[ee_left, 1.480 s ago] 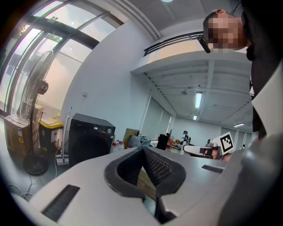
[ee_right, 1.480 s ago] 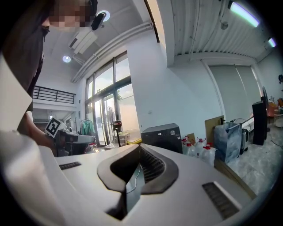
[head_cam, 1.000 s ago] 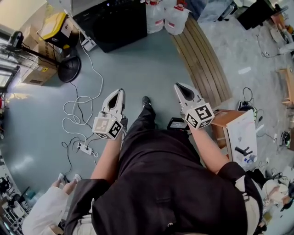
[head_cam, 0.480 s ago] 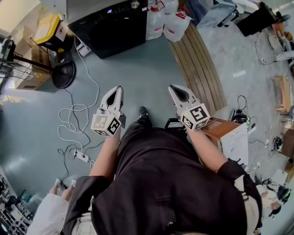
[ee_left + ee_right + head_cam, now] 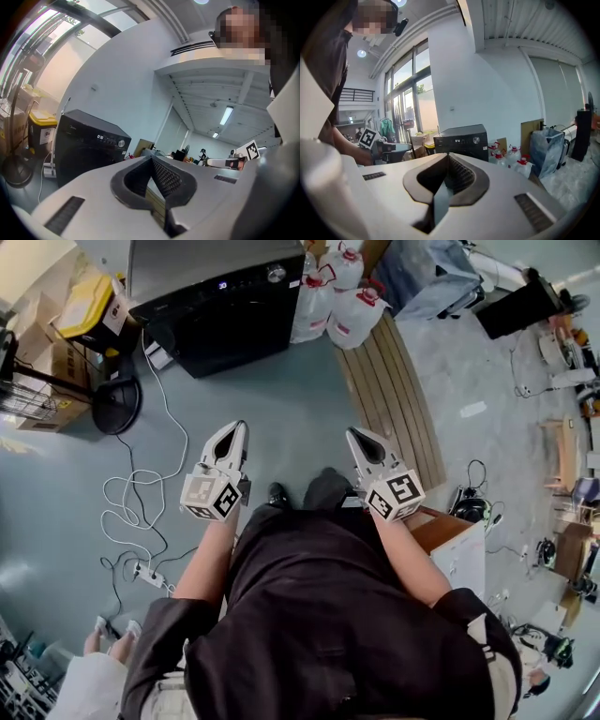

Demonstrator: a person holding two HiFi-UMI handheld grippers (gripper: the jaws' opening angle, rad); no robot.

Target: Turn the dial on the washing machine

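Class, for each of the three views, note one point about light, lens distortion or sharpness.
Head view: even light, but the wide lens curves the wooden planks. Left gripper view: the windows wash out pale, and a dark ring cuts the corners. Right gripper view: bright windows too, yet the washing machine reads sharp.

Lit "0:30" on the display (image 5: 100, 137) of the black washing machine (image 5: 77, 157).

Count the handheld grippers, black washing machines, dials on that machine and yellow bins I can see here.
Grippers: 2, the left gripper and the right gripper
Washing machine: 1
Dial: 1
Yellow bin: 1
Total: 5
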